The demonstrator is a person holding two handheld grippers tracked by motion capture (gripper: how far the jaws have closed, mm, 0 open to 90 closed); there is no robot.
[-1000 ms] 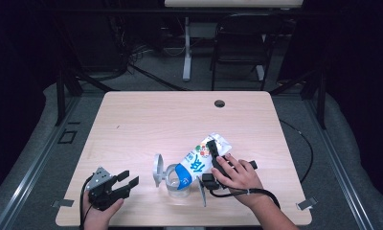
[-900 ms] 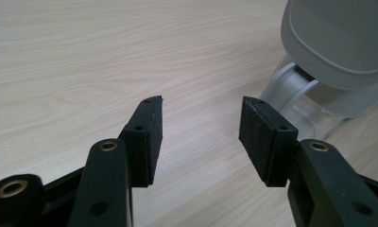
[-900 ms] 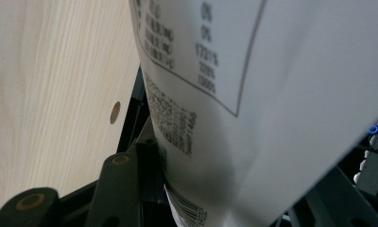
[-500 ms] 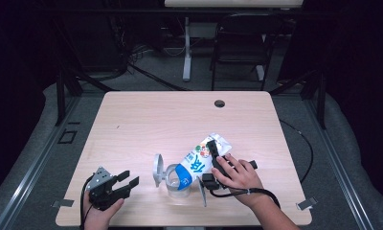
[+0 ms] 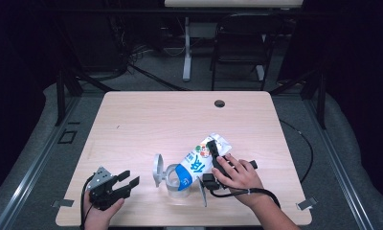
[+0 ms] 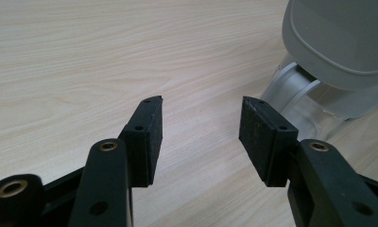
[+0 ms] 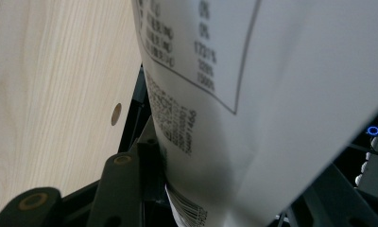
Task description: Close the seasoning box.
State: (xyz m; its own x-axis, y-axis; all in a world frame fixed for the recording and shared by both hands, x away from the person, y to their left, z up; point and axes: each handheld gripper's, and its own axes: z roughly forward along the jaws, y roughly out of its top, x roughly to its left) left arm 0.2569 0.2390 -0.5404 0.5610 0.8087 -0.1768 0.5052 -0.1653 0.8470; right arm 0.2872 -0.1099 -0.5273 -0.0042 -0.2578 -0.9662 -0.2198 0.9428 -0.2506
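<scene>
A white and blue pouch (image 5: 198, 162) lies tilted, its lower end in the mouth of a clear container (image 5: 174, 184) whose grey lid (image 5: 157, 170) stands flipped up. My right gripper (image 5: 210, 153) is shut on the pouch's upper part, a hand over it. In the right gripper view the printed pouch (image 7: 272, 94) sits between the jaws, the left pad against it and the right jaw mostly hidden. My left gripper (image 5: 131, 178) rests at the front left, open, with bare wood between its pads (image 6: 151, 137). The container (image 6: 314, 104) and lid (image 6: 338, 38) stand just right of it.
The wooden table (image 5: 156, 120) has a round cable hole (image 5: 219, 103) near its far edge. A cable trails from the right gripper toward the front edge. A chair (image 5: 237, 43) and a desk leg stand beyond the table on grey floor.
</scene>
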